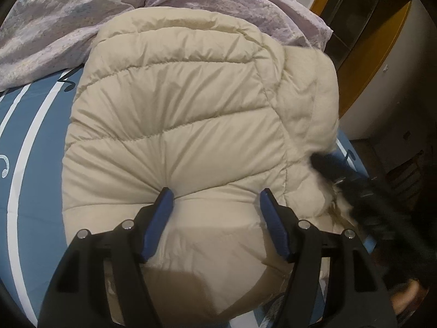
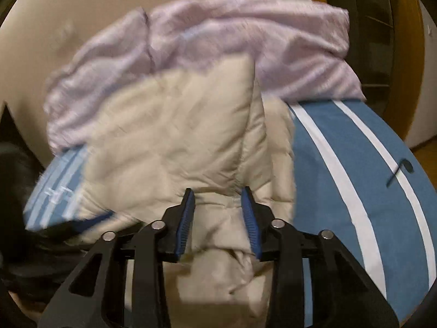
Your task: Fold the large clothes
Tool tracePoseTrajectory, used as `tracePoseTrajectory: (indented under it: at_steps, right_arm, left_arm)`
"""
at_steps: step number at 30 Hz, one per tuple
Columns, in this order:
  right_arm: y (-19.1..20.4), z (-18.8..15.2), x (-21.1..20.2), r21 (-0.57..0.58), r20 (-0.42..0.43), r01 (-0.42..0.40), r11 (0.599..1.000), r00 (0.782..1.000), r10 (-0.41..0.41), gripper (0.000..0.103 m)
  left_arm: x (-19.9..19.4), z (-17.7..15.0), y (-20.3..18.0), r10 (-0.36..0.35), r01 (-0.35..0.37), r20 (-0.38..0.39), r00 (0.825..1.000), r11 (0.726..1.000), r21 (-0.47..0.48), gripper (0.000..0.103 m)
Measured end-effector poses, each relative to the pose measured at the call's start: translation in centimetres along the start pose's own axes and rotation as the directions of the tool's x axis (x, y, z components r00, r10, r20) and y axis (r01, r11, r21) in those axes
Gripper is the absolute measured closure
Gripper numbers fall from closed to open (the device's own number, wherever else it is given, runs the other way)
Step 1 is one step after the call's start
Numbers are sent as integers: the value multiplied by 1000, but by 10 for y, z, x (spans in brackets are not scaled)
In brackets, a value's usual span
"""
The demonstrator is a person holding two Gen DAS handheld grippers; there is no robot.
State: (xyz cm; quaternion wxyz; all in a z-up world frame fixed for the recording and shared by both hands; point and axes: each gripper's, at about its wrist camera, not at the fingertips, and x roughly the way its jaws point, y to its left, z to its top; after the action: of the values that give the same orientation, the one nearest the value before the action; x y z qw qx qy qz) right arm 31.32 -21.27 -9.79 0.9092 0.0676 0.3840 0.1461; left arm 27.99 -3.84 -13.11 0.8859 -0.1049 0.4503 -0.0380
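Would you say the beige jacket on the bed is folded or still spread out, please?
Folded. The jacket lies as a compact, rounded bundle on the blue sheet, layers doubled under at its near edge.

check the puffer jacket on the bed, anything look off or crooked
Nothing looks damaged or spilled. The beige puffer jacket lies as a thick, rounded bundle on the blue striped bedsheet, with a layer sticking out unevenly along its right edge. The crumpled lilac quilt is heaped right behind it.

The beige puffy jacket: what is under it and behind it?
Under the jacket lies a blue sheet with white stripes; behind it, a crumpled lilac blanket. The sheet directly beneath is covered.
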Motion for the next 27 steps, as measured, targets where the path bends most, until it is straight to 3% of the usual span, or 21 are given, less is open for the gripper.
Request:
tracePoseTrajectory:
  at_steps: [8,14,21,24,27]
  right_arm:
    - [-21,-25,10,33,-42,-2,999,999,4,67]
    - [-22,-25,12,41,-49,-7,999,999,8,67]
    - [-21,-23,15,37,-53,-7,999,999,9,67]
    - [-22,-23,15,40,-51,-10,999,999,12,67]
    - [-22,-24,15,42,-50,-10,999,999,12,67]
  left_arm:
    - [-9,-2,-7,-24,24,8,1000,999,30,38]
    - [-26,21,-2,3,-5,46,999,999,34,38]
    - [-35,58,20,156,-161,120,980,987,31,38]
    - [-30,68,26,252,-262,151,956,964,49,38]
    - [-17,69,32,339,-355,172,925,932,72,31]
